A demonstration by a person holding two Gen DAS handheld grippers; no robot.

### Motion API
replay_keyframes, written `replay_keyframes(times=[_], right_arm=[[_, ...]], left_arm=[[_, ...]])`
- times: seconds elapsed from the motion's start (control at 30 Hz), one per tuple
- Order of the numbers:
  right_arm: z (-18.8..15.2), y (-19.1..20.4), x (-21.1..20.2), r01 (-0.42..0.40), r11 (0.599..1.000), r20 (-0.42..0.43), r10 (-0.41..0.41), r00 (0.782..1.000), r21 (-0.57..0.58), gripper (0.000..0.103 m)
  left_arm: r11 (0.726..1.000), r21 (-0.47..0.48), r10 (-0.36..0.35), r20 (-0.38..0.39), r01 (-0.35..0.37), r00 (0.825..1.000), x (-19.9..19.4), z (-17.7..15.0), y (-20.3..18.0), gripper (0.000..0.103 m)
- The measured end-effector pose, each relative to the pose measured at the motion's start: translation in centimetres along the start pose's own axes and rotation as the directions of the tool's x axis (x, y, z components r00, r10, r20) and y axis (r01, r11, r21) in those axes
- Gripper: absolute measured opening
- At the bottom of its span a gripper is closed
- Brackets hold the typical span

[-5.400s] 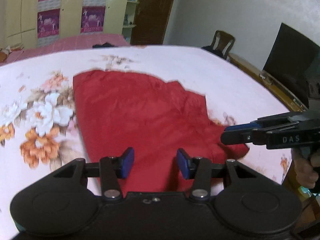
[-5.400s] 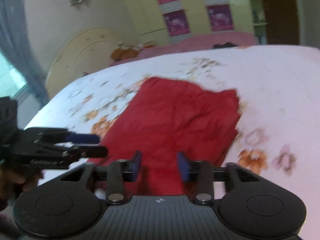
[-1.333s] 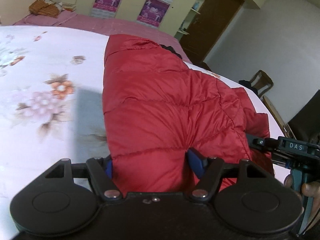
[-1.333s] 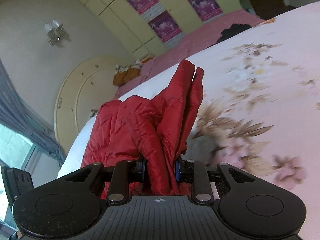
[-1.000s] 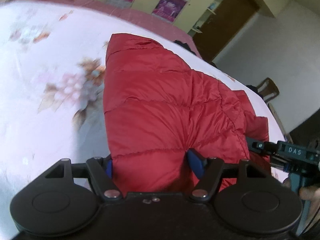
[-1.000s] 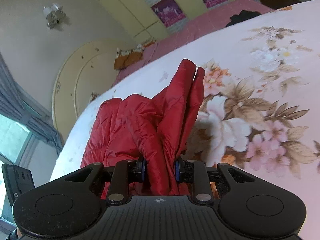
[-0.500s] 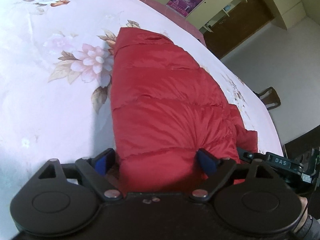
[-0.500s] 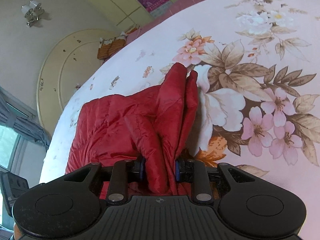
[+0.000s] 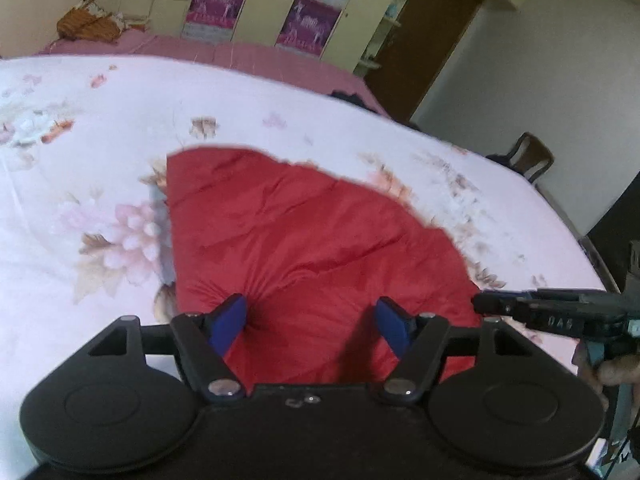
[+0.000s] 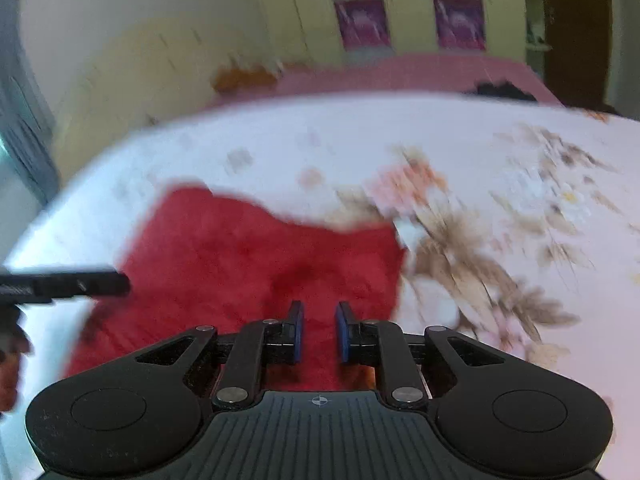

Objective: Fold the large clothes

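**Left wrist view: both grippers off the red jacket, fold lying flat**

Left wrist camera gives the sharper account. The red quilted jacket (image 9: 304,240) lies flat on the floral bedsheet (image 9: 80,128), its far edge curving and its near part running under the left gripper (image 9: 312,316). That gripper's blue pads (image 9: 230,318) stand wide apart with nothing between them but the padded cloth below; whether the tips touch the fabric cannot be told. The spread reads as a release posture: a puffy garment needs a wide opening to let go cleanly without dragging the layer out of place. At the right edge of this view the right gripper (image 9: 480,304) reaches in from the side, near the jacket's right border, with the person's hand (image 9: 612,372) on its handle.

The right wrist view is smeared by motion, so stitching and creases are lost there. It does show what the other cannot: the right gripper's (image 10: 319,330) own pads (image 10: 296,332) are parted by a narrow gap, and no cloth is pinched in it. It also shows the jacket's (image 10: 248,256) right edge ending against a brown leaf print on the sheet (image 10: 480,152), and the left gripper (image 10: 124,282) entering from the left, over the garment.

Only the left view takes in the chair (image 9: 532,154) and the doorway (image 9: 432,40); judging by the compact shape, a fold is laid.
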State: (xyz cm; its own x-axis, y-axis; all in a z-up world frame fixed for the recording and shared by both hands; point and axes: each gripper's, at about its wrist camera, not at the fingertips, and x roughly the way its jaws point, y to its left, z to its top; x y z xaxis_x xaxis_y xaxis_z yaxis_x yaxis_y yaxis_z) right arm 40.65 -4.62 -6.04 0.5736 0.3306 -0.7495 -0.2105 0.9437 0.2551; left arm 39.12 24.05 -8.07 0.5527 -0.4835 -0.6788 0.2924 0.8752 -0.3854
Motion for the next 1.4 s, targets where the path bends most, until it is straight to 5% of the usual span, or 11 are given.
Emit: replay_keyframes(times=[0.3, 0.57, 0.7, 0.83, 1.17, 1.4], right_arm=[[-1.6, -2.4, 0.9, -0.018, 0.990, -0.022, 0.021, 1.000, 0.138, 0.017], [-1.3, 1.0, -7.1, -0.140, 0.987, 0.113, 0.130, 0.985, 0.078, 0.017], [-3.6, 2.6, -6.7, -0.122, 0.992, 0.042, 0.123, 0.992, -0.025, 0.017], [-5.1, 1.5, -3.7, -0.106, 0.994, -0.029, 0.106, 0.994, 0.008, 0.017], [-6.0, 2.9, -11.9, -0.216, 0.976, 0.096, 0.217, 0.971, -0.024, 0.017], [-8.9, 4.7, -11.5, -0.206, 0.974, 0.005, 0.208, 0.978, -0.097, 0.017]], left_arm=[[1.000, -0.019, -0.007, -0.002, 0.007, 1.000, 0.0, -0.6, 0.4, 0.069], [0.994, 0.044, -0.100, 0.051, 0.097, 0.994, -6.2, -3.2, -3.3, 0.068], [0.991, 0.133, -0.020, 0.035, 0.016, 0.999, -6.7, -6.3, -5.5, 0.068], [0.984, 0.172, 0.040, 0.037, -0.045, 0.999, -5.7, -8.2, -6.1, 0.068], [0.985, 0.129, 0.103, 0.076, -0.113, 0.992, -10.2, -10.0, -7.9, 0.066], [0.976, 0.141, 0.160, 0.044, -0.165, 0.986, -10.1, -12.5, -9.9, 0.061]])
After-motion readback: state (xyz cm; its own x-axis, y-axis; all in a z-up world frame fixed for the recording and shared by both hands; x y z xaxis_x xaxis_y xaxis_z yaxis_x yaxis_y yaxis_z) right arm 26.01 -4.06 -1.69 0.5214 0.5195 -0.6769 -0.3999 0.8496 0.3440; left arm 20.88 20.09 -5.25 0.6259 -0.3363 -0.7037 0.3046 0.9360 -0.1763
